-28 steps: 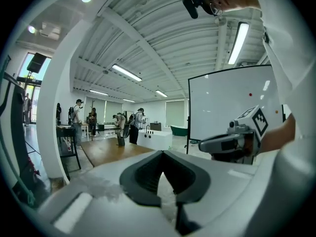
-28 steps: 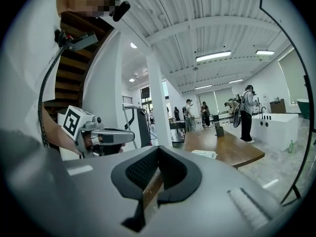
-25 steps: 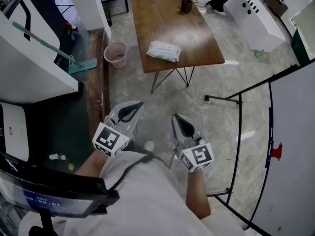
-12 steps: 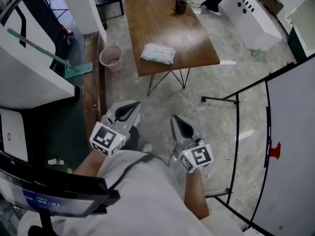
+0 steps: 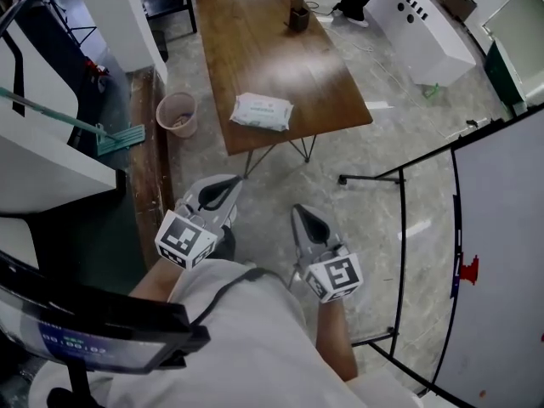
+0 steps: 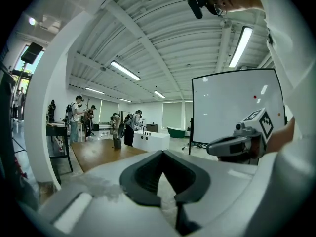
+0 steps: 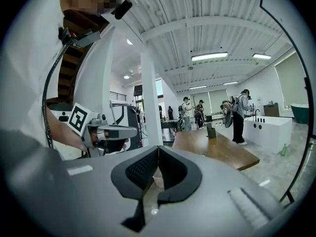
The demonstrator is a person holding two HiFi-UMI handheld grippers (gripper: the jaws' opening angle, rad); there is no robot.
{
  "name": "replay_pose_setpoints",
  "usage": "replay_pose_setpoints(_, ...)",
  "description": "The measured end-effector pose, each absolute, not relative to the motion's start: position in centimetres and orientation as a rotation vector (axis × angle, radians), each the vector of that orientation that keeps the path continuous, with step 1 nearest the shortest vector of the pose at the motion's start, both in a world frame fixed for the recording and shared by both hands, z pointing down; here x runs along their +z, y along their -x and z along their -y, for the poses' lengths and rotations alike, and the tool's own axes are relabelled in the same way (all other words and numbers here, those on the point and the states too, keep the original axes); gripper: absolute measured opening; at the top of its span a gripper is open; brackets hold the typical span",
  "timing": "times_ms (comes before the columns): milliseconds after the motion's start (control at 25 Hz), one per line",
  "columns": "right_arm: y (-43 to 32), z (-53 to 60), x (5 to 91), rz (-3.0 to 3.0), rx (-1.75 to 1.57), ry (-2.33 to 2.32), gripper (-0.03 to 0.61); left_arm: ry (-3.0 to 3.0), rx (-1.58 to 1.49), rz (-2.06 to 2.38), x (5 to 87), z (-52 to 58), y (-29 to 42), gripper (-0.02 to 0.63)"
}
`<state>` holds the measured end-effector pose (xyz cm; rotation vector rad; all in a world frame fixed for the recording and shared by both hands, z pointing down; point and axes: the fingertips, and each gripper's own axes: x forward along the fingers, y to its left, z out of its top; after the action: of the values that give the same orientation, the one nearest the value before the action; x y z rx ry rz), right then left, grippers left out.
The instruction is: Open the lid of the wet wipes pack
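The wet wipes pack (image 5: 262, 111), white with its lid down, lies flat near the front edge of the brown wooden table (image 5: 272, 41). Both grippers are held low in front of the person, well short of the table, over the floor. My left gripper (image 5: 229, 183) points toward the table, its jaws together with nothing between them. My right gripper (image 5: 298, 212) is beside it, jaws also closed and empty. In the left gripper view, the left gripper (image 6: 163, 153) has the table (image 6: 98, 152) beyond it; in the right gripper view, the right gripper (image 7: 158, 148) faces the table (image 7: 217, 149). The pack does not show in either gripper view.
A dark holder (image 5: 297, 15) stands at the table's far end. A pink bin (image 5: 176, 113) and a mop (image 5: 110, 134) sit left of the table. A black whiteboard stand (image 5: 399, 177) and whiteboard (image 5: 501, 253) are on the right. Several people stand far back.
In the head view, the table and pack have slid lower and to the left, and now appear closer. Both grippers keep the same pose, jaws still closed.
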<state>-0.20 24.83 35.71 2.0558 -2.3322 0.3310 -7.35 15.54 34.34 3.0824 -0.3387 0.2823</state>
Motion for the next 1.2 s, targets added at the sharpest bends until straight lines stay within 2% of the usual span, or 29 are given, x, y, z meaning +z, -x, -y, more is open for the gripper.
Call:
replay_pose_setpoints(600,-4.1,-11.9,34.9,2.171,0.372,-2.167,0.009,-3.073,0.283,0.127,33.9,-1.5,1.8,0.003)
replay_pose_setpoints(1200,-6.1,-2.7,35.5,2.072,0.407,-2.232,0.009,-3.052,0.326,-0.005,36.5,7.6,-0.9,0.003)
